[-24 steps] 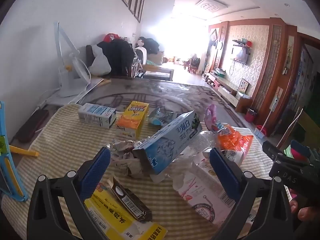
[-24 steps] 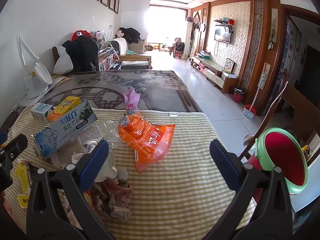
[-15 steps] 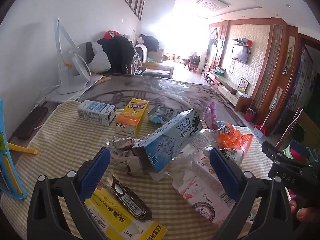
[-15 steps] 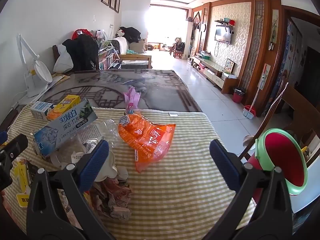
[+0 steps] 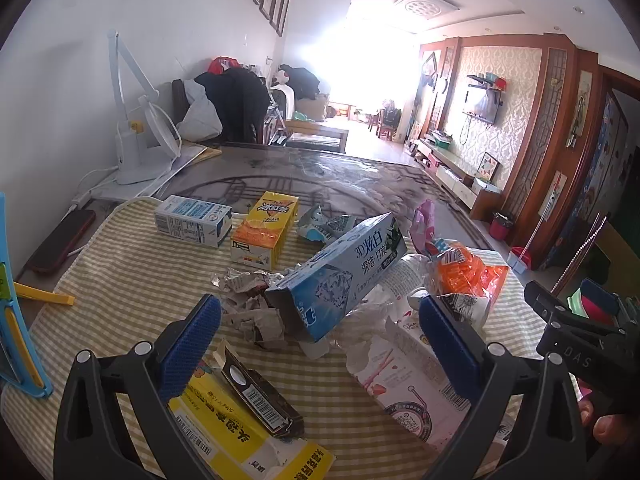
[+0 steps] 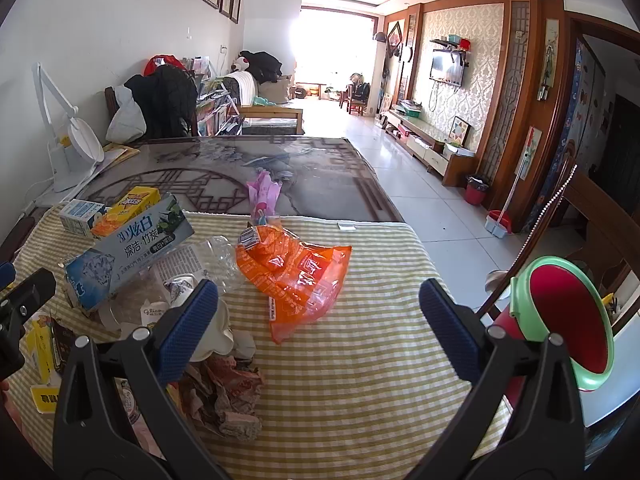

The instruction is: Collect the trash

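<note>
Trash lies on a yellow striped cloth (image 5: 120,280). A blue toothpaste box (image 5: 340,272) lies tilted on crumpled foil (image 5: 252,300), straight ahead of my open, empty left gripper (image 5: 320,336). A yellow box (image 5: 248,440) and dark wrapper (image 5: 260,396) lie under its left finger, a pink-white carton (image 5: 404,384) by its right. My right gripper (image 6: 318,316) is open and empty above the cloth, just right of an orange bag (image 6: 300,272) and crumpled paper (image 6: 228,396). A red bin with green rim (image 6: 568,320) stands at the right table edge.
A white-blue milk carton (image 5: 192,220), a yellow drink carton (image 5: 266,230) and a pink wrapper (image 6: 264,196) lie farther back. A white desk lamp (image 5: 136,148) and a phone (image 5: 64,240) are at the left. A wooden chair (image 6: 592,216) stands at the right.
The left gripper has drawn back and tilted slightly, so the trash sits a little farther ahead. The right gripper has barely moved. Both stay open.
</note>
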`<state>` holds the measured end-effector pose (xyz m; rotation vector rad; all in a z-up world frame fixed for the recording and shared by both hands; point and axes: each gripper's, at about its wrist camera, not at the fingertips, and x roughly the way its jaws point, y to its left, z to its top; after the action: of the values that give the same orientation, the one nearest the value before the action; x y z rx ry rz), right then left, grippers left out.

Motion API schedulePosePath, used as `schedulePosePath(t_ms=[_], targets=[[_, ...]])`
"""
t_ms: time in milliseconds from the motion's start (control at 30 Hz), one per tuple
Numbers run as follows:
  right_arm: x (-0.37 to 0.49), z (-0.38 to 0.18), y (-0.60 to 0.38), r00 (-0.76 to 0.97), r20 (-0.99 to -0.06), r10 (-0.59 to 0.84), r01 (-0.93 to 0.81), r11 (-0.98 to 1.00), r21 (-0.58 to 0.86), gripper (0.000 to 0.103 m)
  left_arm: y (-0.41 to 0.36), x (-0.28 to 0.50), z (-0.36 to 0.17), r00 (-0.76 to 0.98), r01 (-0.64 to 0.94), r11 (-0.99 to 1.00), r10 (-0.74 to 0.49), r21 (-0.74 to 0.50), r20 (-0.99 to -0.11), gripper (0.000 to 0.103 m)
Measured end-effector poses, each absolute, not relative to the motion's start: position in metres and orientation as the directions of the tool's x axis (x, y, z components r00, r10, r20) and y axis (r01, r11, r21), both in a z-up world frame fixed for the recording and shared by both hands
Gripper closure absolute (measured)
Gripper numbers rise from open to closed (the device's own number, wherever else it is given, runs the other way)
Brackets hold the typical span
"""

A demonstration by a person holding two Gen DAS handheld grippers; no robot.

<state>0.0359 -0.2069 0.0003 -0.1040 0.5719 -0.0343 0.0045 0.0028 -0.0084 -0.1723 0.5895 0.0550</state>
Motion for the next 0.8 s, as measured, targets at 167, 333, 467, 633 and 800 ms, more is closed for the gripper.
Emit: schedulePosePath(t_ms=[167,333,467,633,800], targets=[[0.0383,-0.0069,-0.2071,0.839,-0.54,-0.062,0.002,0.994,-0.11,0.004,0.0021,0.0047,-0.009,0.829,-0.101,0.984,0.004,-0.144,-0.56,0.008],[0.0388,-0.0071,-0.207,0.837,-0.543,-0.061,0.001,0.994,-0.11,0.004,0.002,0.0051,-0.0097,0.828,-0.102,0.985,0.004,-0.143,-0.561,0.008],[0.0382,-0.0069,-0.2068,0.838,-0.543,-0.062,0.0,0.993,-0.114,0.004,0.002,0.005,-0.0112,0.825,-0.101,0.985,0.003,-0.143,-0.565,0.008],[0.0389,-0.0058,-0.206,0.835,-0.546,-0.063,-0.001,0.993,-0.115,0.004,0.0022,0.0056,-0.0122,0.824,-0.1,0.985,0.001,-0.143,-0.567,0.008],[0.0391,-0.0062,-0.2055,0.835,-0.547,-0.063,-0.002,0.993,-0.117,0.004,0.0036,0.0069,-0.0139,0.822,-0.101,0.984,0.001,-0.144,-0.57,0.008]])
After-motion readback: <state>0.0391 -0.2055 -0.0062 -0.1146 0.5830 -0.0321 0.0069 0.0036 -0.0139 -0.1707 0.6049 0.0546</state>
